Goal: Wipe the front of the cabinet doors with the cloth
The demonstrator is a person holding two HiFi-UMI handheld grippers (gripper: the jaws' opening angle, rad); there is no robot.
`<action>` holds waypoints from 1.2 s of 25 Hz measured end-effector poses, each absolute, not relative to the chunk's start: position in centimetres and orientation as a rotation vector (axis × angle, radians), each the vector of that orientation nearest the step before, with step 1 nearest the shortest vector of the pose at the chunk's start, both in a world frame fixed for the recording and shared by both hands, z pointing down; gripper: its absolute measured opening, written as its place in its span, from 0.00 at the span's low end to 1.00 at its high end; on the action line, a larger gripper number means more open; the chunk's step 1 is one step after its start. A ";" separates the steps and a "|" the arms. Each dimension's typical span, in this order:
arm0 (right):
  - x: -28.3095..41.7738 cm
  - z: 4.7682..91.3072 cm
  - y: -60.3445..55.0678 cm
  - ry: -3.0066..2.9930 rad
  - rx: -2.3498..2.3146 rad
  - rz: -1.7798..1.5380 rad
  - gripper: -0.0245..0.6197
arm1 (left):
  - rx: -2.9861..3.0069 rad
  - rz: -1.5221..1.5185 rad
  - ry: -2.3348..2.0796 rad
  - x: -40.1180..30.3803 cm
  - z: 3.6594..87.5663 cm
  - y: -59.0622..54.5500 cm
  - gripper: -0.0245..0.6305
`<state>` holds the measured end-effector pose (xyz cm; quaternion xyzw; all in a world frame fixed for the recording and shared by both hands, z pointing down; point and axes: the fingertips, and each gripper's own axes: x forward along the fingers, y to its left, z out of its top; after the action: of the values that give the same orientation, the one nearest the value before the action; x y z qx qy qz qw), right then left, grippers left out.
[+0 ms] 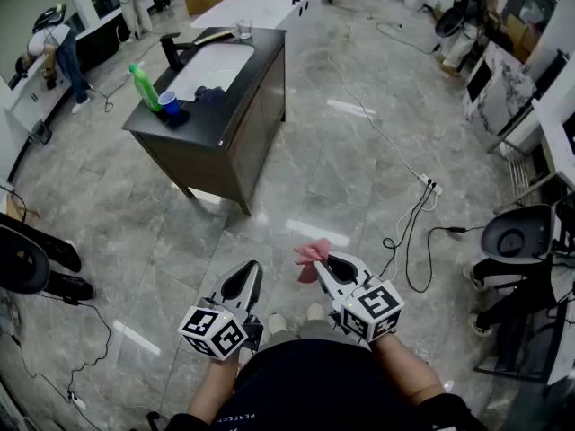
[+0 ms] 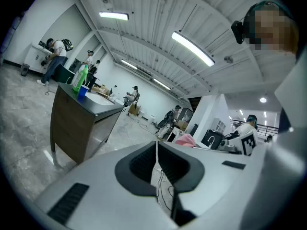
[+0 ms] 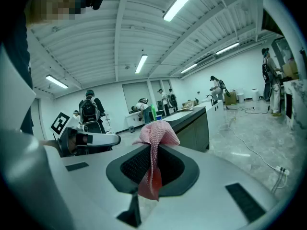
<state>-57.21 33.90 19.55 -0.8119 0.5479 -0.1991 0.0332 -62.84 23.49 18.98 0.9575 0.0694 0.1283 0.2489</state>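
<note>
One pink cloth (image 1: 310, 255) clamped in right gripper (image 1: 323, 264), left gripper (image 1: 253, 269) closed empty, one dark cabinet (image 1: 259, 113)

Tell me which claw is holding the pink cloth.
The right claw: its jaws are shut on the pink cloth. The left claw is shut too, but with nothing between its jaws.
</note>
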 end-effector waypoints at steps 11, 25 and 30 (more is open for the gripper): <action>-54.9 20.9 34.1 1.650 -2.470 -0.653 0.12 | 2.653 0.342 0.308 -60.8 18.8 24.8 0.05; -49.4 21.5 38.8 1.612 -2.428 -0.648 0.12 | 2.680 0.328 0.223 -54.8 19.5 26.5 0.05; -47.6 21.9 40.1 1.588 -2.433 -0.664 0.12 | 2.665 0.307 0.240 -53.0 19.0 27.9 0.05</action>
<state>-47.64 40.10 21.93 -0.8137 0.5311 -0.2220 0.0805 -52.96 27.87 19.00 0.9647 0.0870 0.1113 0.2221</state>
